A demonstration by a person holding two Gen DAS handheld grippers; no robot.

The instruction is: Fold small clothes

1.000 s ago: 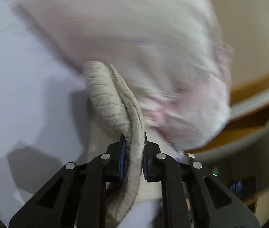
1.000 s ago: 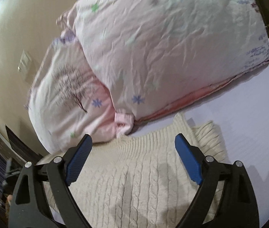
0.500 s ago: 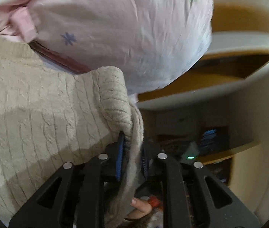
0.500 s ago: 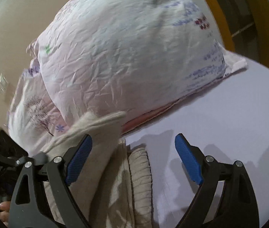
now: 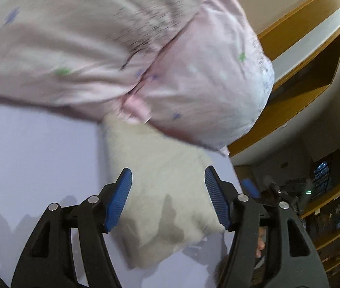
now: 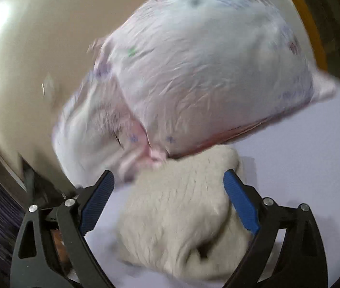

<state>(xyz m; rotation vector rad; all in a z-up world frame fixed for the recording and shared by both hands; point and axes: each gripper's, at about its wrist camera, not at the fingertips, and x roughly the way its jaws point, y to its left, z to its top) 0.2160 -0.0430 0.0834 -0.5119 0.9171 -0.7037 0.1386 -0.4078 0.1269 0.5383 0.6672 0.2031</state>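
Observation:
A cream cable-knit sweater (image 5: 160, 192) lies folded into a compact bundle on the pale lilac bed sheet (image 5: 37, 168), its far end against the pillows. My left gripper (image 5: 167, 199) is open and empty, held just above the bundle. In the right wrist view the same sweater (image 6: 182, 216) lies between and below the fingers of my right gripper (image 6: 170, 206), which is open and empty. Both views are motion-blurred.
Two pink floral pillows (image 5: 121, 48) lie at the head of the bed, also in the right wrist view (image 6: 194, 76). A wooden headboard and shelves (image 5: 309, 55) stand to the right. A beige wall (image 6: 25, 72) is at the left. The sheet (image 6: 302, 163) extends right.
My left gripper has let go of the sweater edge it was pinching and has opened. The sweater now lies folded in a bundle. Both cameras have swung.

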